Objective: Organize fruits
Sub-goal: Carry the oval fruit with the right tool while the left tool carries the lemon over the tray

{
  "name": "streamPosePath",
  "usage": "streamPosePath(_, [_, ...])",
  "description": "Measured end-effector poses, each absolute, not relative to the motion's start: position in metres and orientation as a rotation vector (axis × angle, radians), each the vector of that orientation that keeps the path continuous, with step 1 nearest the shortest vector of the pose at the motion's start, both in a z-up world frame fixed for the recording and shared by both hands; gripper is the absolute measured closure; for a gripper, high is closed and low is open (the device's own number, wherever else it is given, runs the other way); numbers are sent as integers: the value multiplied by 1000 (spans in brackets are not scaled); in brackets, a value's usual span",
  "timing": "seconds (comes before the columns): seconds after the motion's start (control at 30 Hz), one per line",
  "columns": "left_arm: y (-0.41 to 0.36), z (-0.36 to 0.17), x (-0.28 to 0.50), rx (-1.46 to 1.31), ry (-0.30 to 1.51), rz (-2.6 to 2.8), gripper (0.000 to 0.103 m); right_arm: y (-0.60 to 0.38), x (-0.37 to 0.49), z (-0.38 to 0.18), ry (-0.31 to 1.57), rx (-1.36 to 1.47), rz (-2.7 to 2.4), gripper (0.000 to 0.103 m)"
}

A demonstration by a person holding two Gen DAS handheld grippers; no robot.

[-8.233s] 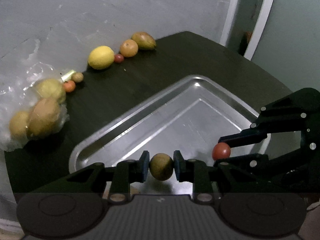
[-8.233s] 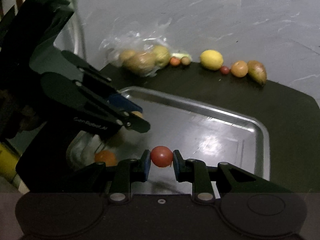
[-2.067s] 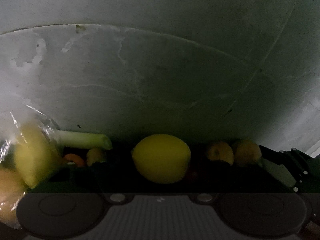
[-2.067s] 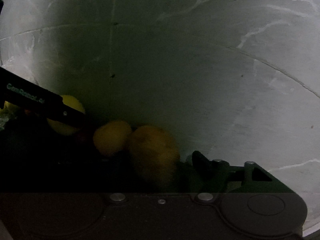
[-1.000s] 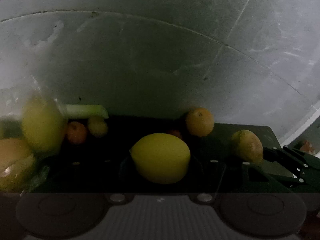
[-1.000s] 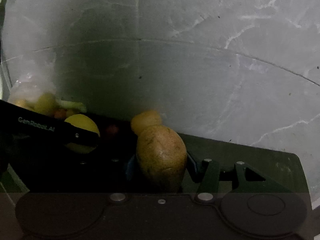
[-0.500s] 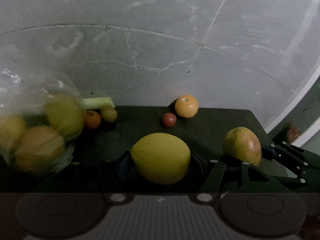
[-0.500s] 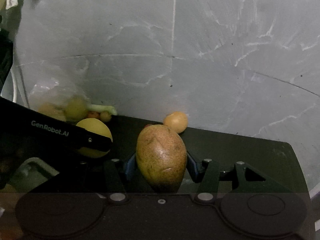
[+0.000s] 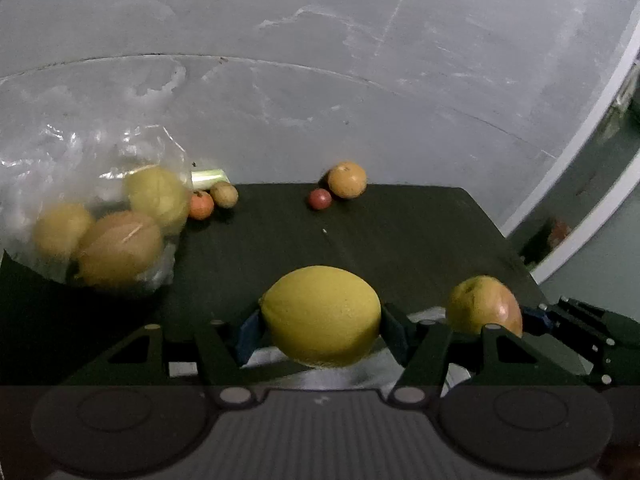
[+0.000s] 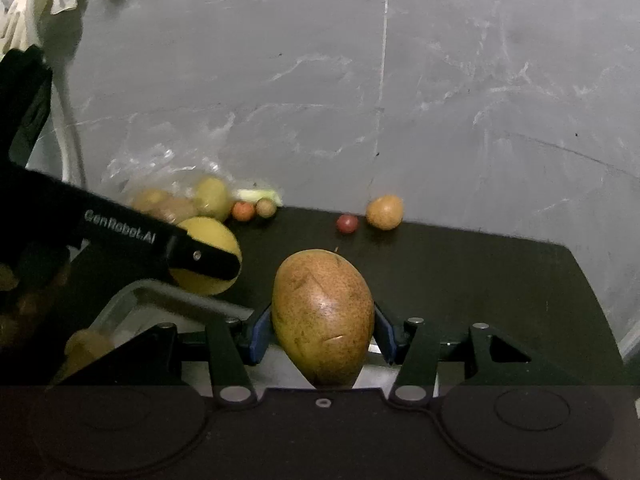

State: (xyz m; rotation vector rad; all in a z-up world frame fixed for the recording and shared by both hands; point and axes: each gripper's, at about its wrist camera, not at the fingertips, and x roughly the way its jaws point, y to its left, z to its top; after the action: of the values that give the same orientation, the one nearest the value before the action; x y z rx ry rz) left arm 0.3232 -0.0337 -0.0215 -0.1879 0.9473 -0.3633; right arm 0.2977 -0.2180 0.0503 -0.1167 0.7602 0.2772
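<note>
Both fruits held just above the near edge of the tray

My left gripper [image 9: 320,326] is clamped on the lemon [image 9: 320,314], long axis crosswise between the pads; my right gripper [image 10: 322,334] grips the mango [image 10: 323,316] with its long axis running fore-aft, tip toward me. The metal tray [image 10: 132,292] lies directly below and toward me from both, its rim showing under the left gripper's finger, so I judge the drop is straight down, the left one nearer the tray's corner.
</note>
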Motion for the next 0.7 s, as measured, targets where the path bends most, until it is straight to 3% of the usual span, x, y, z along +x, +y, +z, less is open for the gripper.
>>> streamPosePath(0.7, [-47,-34,279,-125,1031,-510,36,-211,221,29,871,-67,234,49])
